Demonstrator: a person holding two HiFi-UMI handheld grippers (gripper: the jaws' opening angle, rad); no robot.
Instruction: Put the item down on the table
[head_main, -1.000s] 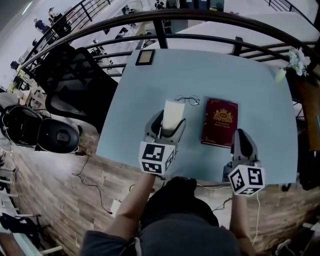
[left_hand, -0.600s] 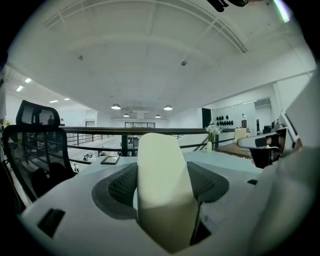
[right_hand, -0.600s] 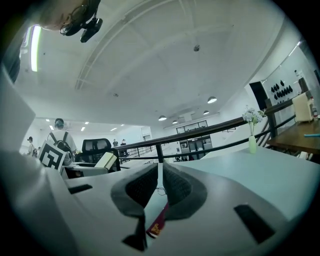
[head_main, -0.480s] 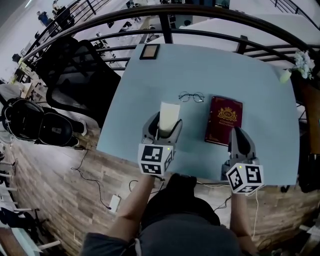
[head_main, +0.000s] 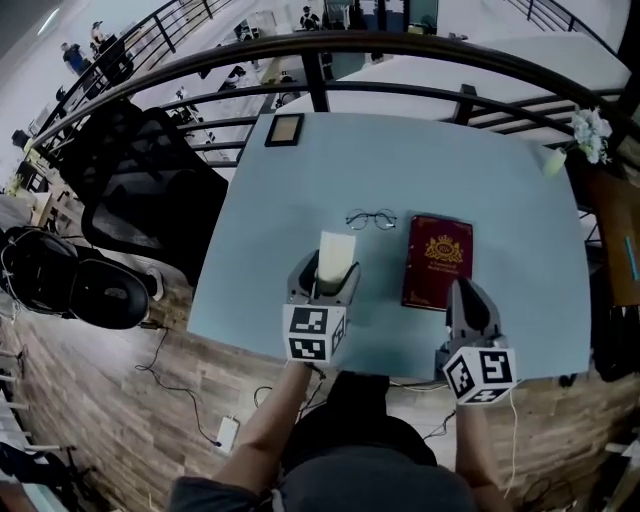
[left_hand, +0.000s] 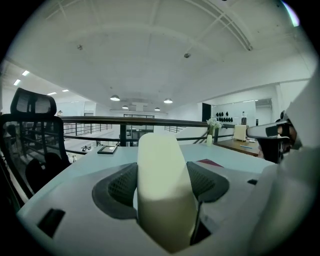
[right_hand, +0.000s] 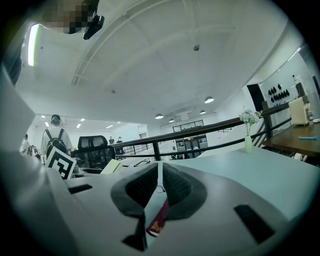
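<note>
Candle (head_main: 335, 255): cream, upright, gripped between the jaws of the left gripper (head_main: 325, 272), over the near part of the table (head_main: 400, 160); contact with the tabletop cannot be told.
Right gripper (head_main: 465, 297): jaws drawn together to a thin slit, nothing held, just in front of the red book (head_main: 437, 262).
Glasses (head_main: 371, 219): beyond the candle, apart from it.

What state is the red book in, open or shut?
Shut. The red book lies flat on the table with its gold-crested front cover facing up and no pages showing.
</note>
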